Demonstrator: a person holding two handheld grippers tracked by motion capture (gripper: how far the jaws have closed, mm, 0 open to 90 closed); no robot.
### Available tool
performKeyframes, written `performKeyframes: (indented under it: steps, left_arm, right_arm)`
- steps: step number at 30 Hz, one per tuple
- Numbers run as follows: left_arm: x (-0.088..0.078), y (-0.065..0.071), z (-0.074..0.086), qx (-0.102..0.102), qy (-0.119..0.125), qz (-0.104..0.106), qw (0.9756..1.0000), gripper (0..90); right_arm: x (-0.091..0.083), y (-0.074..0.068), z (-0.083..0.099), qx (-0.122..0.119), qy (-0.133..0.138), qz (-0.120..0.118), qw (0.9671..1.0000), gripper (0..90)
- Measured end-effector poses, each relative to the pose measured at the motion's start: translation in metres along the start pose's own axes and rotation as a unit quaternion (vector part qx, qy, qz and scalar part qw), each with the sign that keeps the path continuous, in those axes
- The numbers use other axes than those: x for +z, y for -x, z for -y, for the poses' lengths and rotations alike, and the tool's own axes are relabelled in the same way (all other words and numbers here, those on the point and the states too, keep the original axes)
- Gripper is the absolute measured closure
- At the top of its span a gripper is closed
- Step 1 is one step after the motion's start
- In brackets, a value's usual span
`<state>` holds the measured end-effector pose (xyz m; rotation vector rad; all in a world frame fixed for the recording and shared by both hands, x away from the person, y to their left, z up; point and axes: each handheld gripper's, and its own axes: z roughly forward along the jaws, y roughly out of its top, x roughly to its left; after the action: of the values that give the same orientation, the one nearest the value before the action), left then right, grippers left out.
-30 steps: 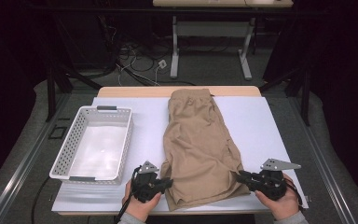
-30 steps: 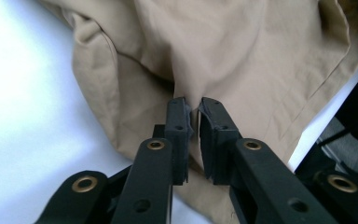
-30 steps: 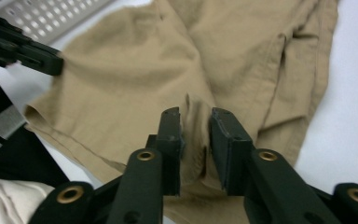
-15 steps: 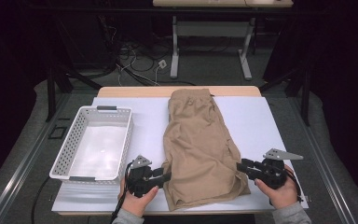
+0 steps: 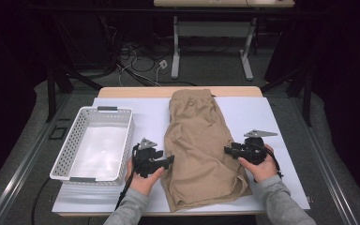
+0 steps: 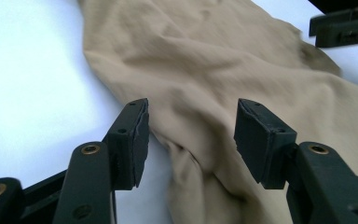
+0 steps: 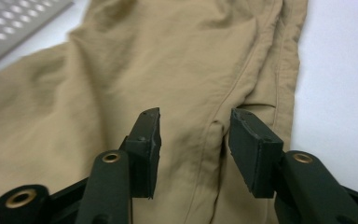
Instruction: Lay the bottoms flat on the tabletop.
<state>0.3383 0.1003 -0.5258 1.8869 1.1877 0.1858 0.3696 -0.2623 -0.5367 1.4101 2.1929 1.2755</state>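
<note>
Tan shorts lie flat down the middle of the white mat, waistband at the far end. The left gripper sits at their left edge, the right gripper at their right; both jaws have just been opening, stand half apart and grip nothing, cloth lying between them. A white basket stands just left of the left hand.

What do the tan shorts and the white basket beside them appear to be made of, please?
The tan shorts look like a thin woven fabric with a matte finish: soft wrinkles, stitched seams, no sheen. The white basket looks like moulded plastic, smooth and slightly glossy, its walls pierced by regular rows of holes; painted metal cannot be ruled out.
</note>
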Motion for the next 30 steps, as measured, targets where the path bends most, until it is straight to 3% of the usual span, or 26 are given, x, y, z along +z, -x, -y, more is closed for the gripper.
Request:
performKeyframes:
  steps: [3,7,11,15,18,26,30]
  left_arm:
    - [0.010,-0.005,-0.003,-0.011,-0.006,-0.003,0.9999,44.5]
    - [0.018,-0.009,-0.004,-0.009,-0.021,-0.004,0.9997,48.2]
    - [0.025,-0.009,-0.004,-0.003,-0.040,-0.002,0.9992,60.7]
    - [0.033,-0.011,-0.001,-0.004,-0.050,0.000,0.9987,77.9]
    - [0.035,-0.012,0.000,-0.003,-0.051,0.001,0.9987,88.1]
    - [0.029,-0.013,-0.003,0.007,-0.041,-0.011,0.9991,90.0]
    - [0.025,-0.015,-0.005,0.006,-0.031,-0.022,0.9992,90.0]
  right_arm:
    - [0.014,0.002,-0.001,0.018,-0.013,0.002,0.9997,52.7]
    - [0.024,0.001,-0.001,0.008,-0.020,0.004,0.9998,71.4]
    - [0.019,-0.002,-0.004,0.000,-0.014,-0.002,0.9999,83.9]
    - [0.012,-0.001,-0.006,-0.001,-0.005,-0.002,1.0000,84.2]
    - [0.010,0.003,-0.006,0.018,-0.006,-0.007,0.9998,80.4]
    - [0.007,0.012,-0.010,0.020,-0.007,0.009,0.9997,85.5]
    - [0.007,0.025,-0.020,0.025,0.002,0.017,0.9996,85.6]
